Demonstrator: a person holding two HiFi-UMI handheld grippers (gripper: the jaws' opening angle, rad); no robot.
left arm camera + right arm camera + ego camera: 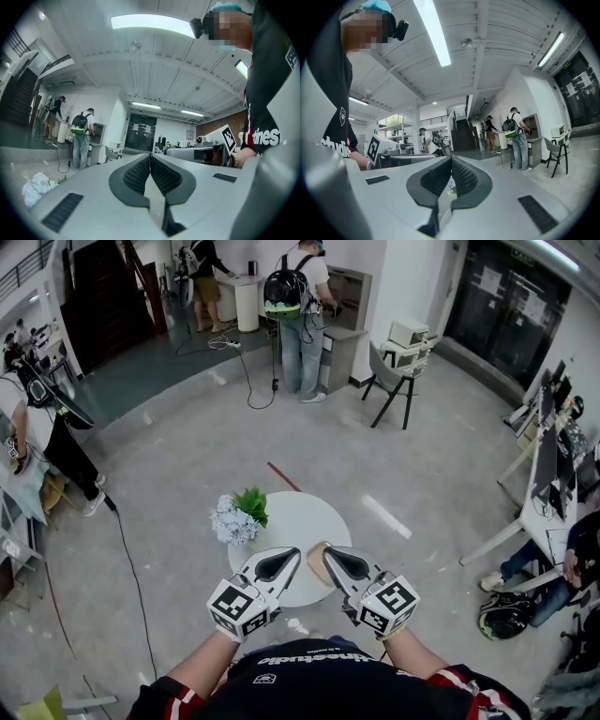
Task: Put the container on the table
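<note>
While left gripper (296,553) and right gripper (326,552) hover shut over the table (300,512) rim, the container (315,564) lies between them.

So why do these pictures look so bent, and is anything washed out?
Head view: the wide lens curves the floor outward; the light is even and the shadows faint. Left gripper view: a round dark rim, with the ceiling light blown white. Right gripper view: the same rim, with the light strip glaring.

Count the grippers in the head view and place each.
2. The left gripper hovers over the white table; the right gripper is next to it, beside a tan container. Neither is hidden.
</note>
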